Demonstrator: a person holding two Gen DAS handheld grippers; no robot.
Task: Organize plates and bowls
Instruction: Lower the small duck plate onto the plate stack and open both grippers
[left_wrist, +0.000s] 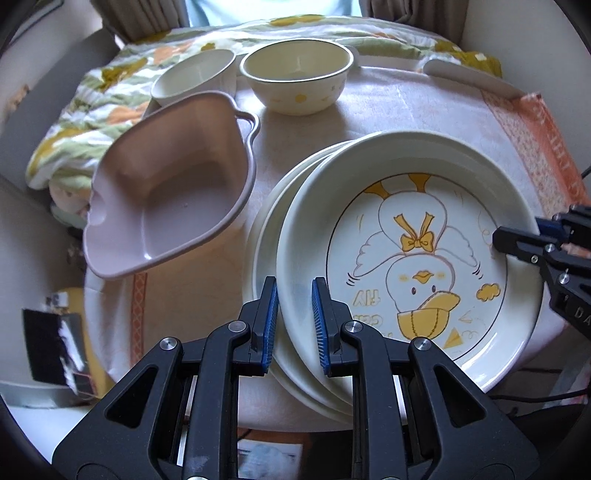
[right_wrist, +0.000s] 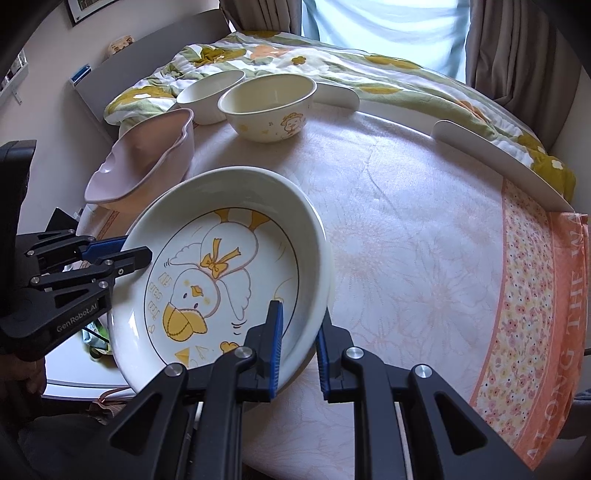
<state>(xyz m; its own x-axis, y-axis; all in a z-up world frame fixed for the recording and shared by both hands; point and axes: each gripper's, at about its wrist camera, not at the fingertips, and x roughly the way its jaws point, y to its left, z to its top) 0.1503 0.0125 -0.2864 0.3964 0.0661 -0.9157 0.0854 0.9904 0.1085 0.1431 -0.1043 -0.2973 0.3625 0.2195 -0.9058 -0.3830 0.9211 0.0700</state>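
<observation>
Left tongs (left_wrist: 294, 325) and right tongs (right_wrist: 299, 347) clamped on opposite rims of duck plate (left_wrist: 424, 258), second plate (left_wrist: 266, 236) beneath, tabletop (right_wrist: 406, 221)

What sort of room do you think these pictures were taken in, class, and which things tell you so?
Probably a bedroom at home: a flowered quilt lies rumpled on a bed behind the cloth-covered table, curtains hang at a window, and household dishes such as the duck plate sit out.
</observation>
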